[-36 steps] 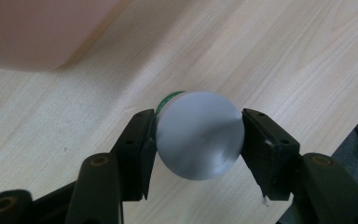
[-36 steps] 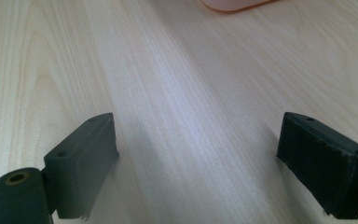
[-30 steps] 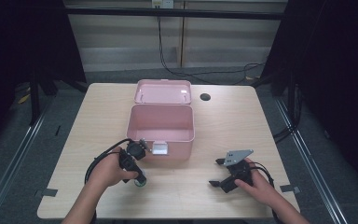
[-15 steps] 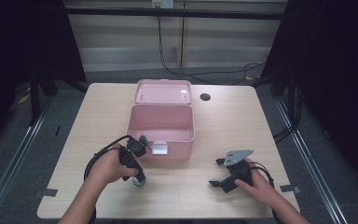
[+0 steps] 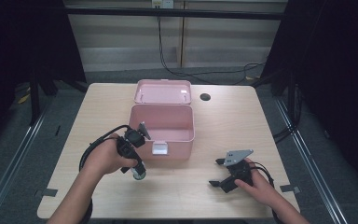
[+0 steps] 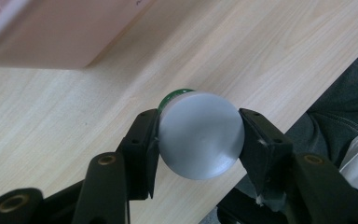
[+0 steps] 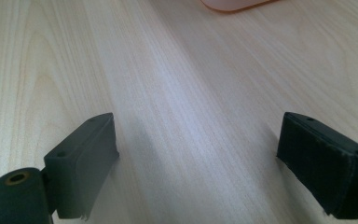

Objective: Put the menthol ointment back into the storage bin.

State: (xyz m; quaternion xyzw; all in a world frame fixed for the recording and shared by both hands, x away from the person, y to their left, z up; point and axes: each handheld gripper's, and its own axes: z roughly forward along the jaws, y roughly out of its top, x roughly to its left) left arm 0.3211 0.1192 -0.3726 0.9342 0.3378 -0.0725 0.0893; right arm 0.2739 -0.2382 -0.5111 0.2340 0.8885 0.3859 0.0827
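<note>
Green object [image 6: 175, 95] mostly behind grey cap [image 6: 199, 135]

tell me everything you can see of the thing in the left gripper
The bottle is small and round, with a pale grey cap or end facing the camera and a green body behind it. The left gripper has its jaws shut on the grey part from both sides. It is held near the table's front edge, beside the pink box.
</note>
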